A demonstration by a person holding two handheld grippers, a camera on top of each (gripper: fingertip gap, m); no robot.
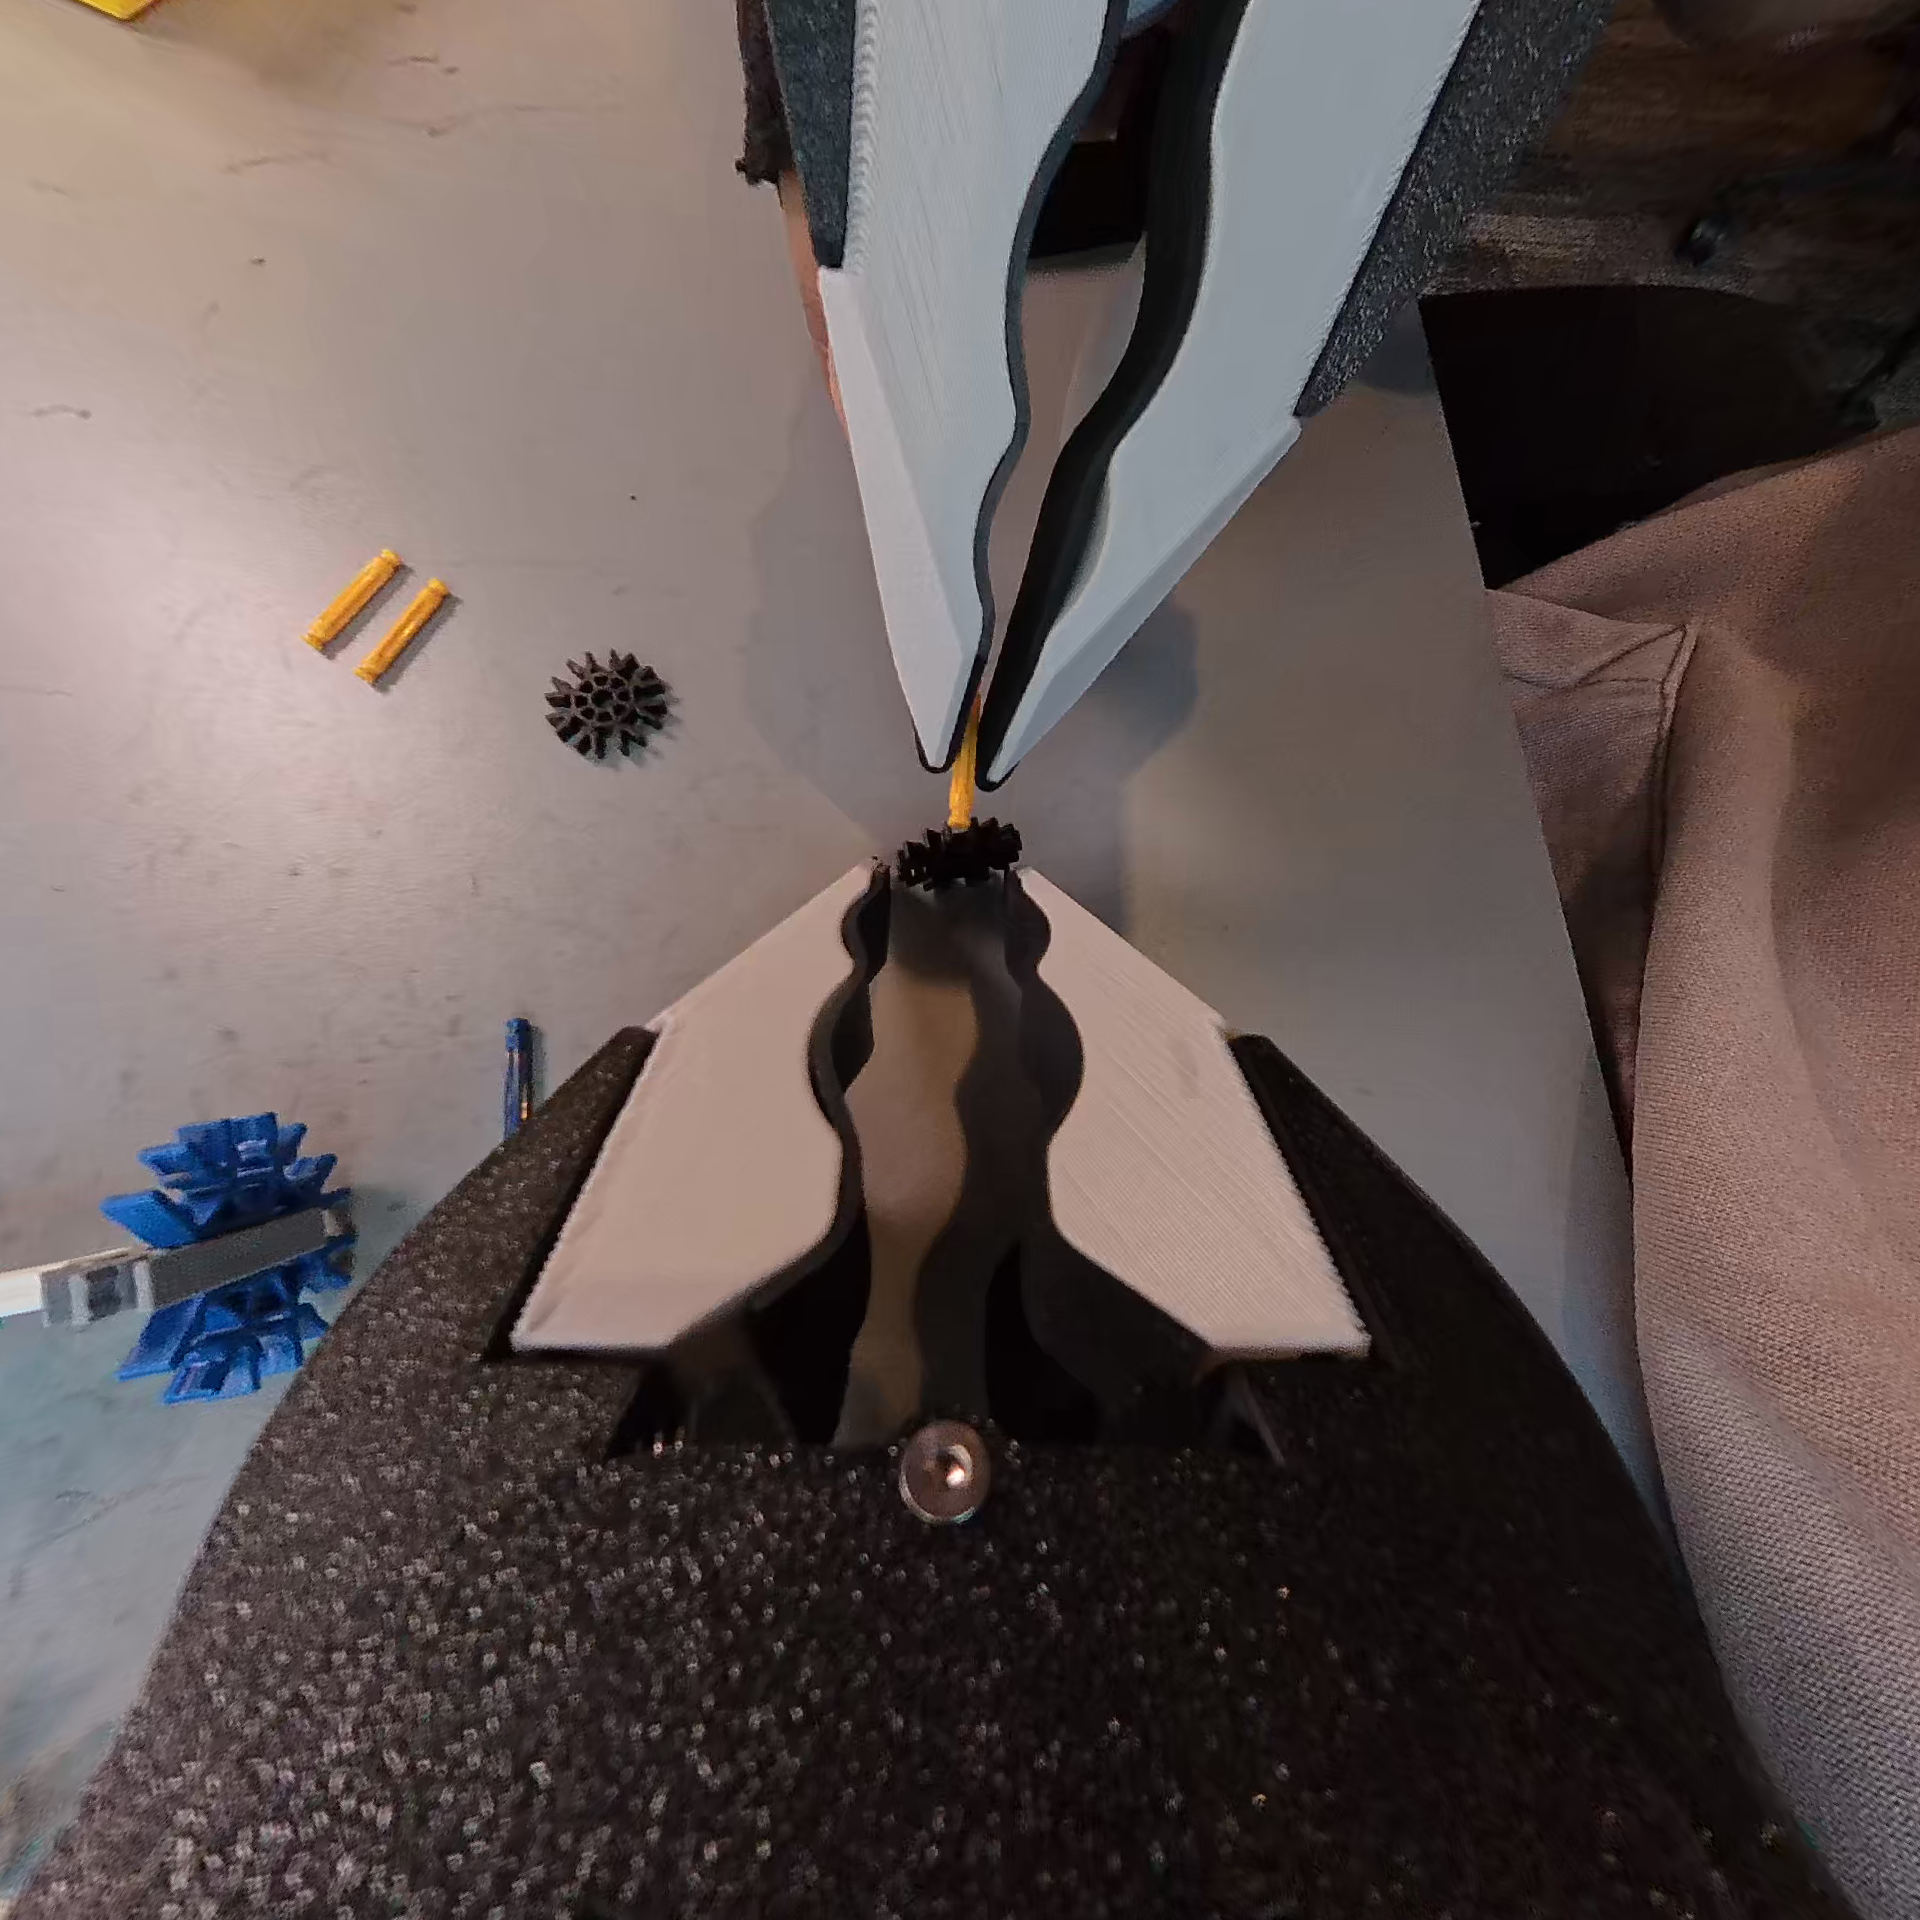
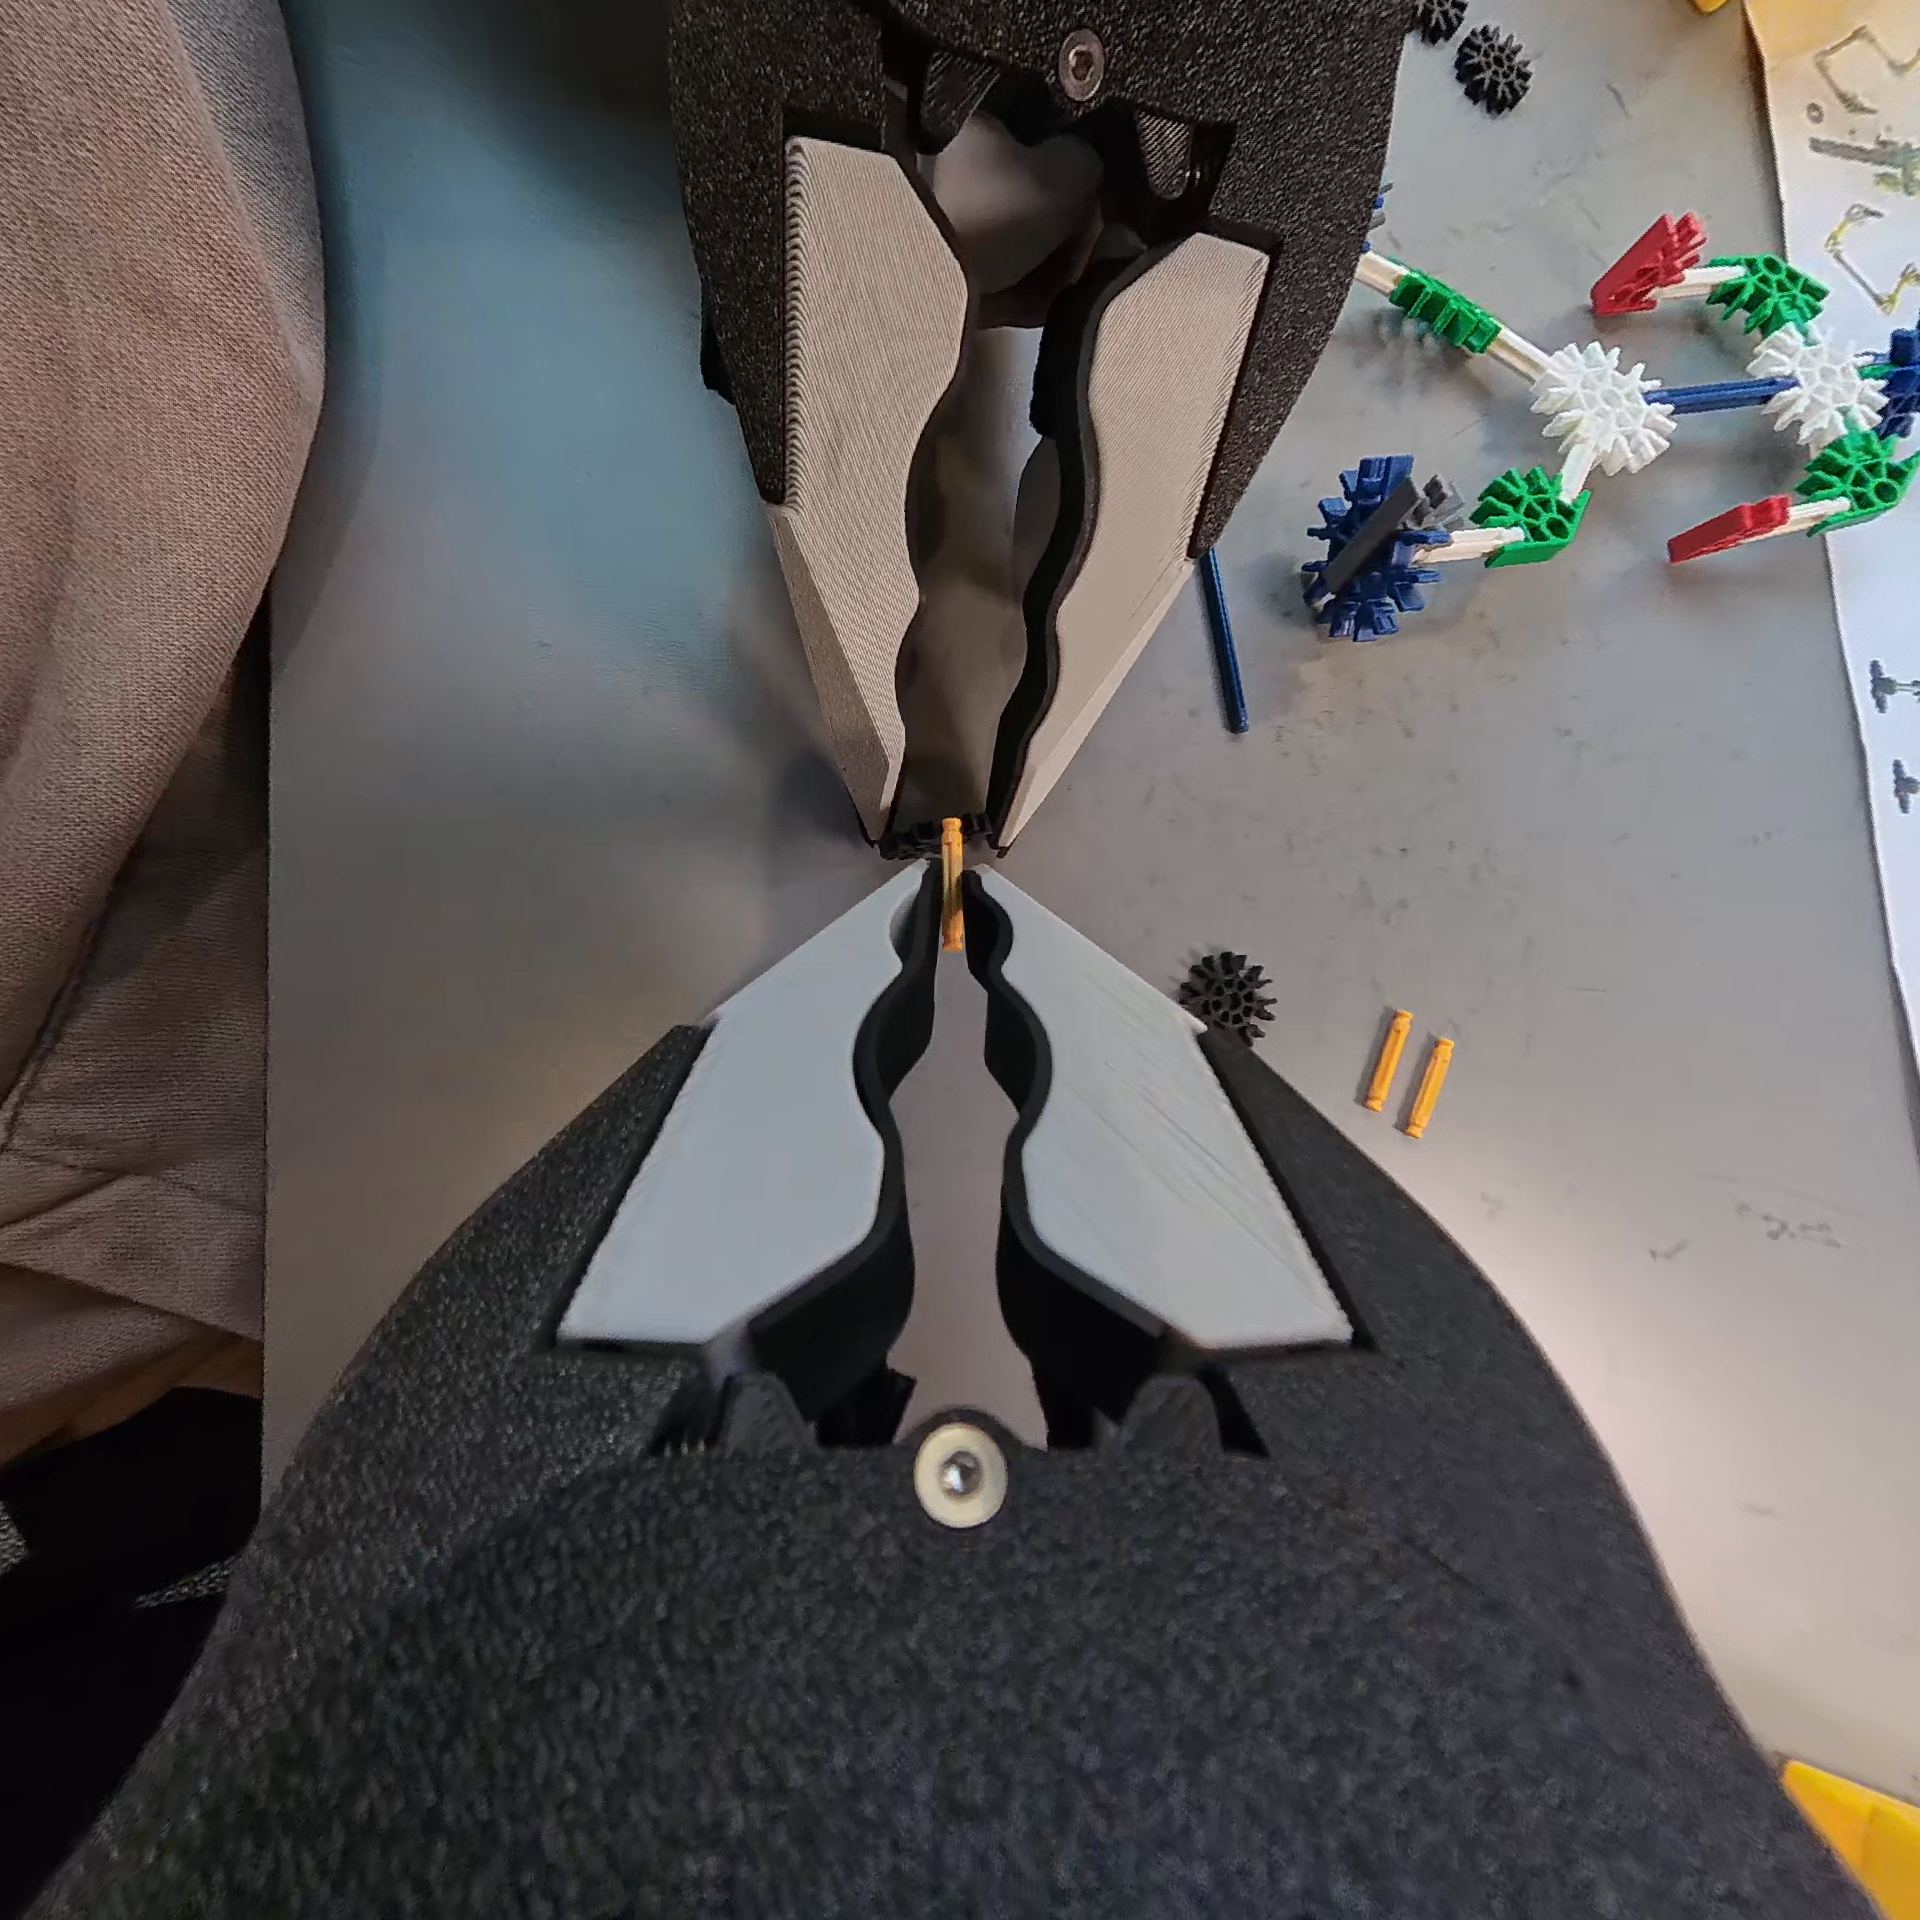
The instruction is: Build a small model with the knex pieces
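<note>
My left gripper (image 1: 948, 873) is shut on a small black toothed connector (image 1: 956, 860), held at its fingertips above the grey table (image 1: 312, 364). My right gripper (image 1: 964, 764) comes in from the top of the left wrist view, shut on a short yellow rod (image 1: 966, 774). The rod's free end meets the connector. In the right wrist view my right gripper (image 2: 945, 883) pinches the yellow rod (image 2: 951, 899), and the left gripper (image 2: 940, 836) faces it tip to tip, holding the black connector (image 2: 930, 834).
A second black connector (image 2: 1228, 995) and two yellow rods (image 2: 1408, 1070) lie on the table. A blue connector with a grey rod (image 2: 1371, 551), a loose blue rod (image 2: 1221, 644), a built rod-and-connector structure (image 2: 1600, 405) and a paper sheet (image 2: 1870, 727) are nearby. A person's beige garment (image 2: 125, 623) is close by. My left and right fingertips are right by each other. Both grippers' tips are roughly 20 cm from the built rod-and-connector structure (image 2: 1600, 405).
</note>
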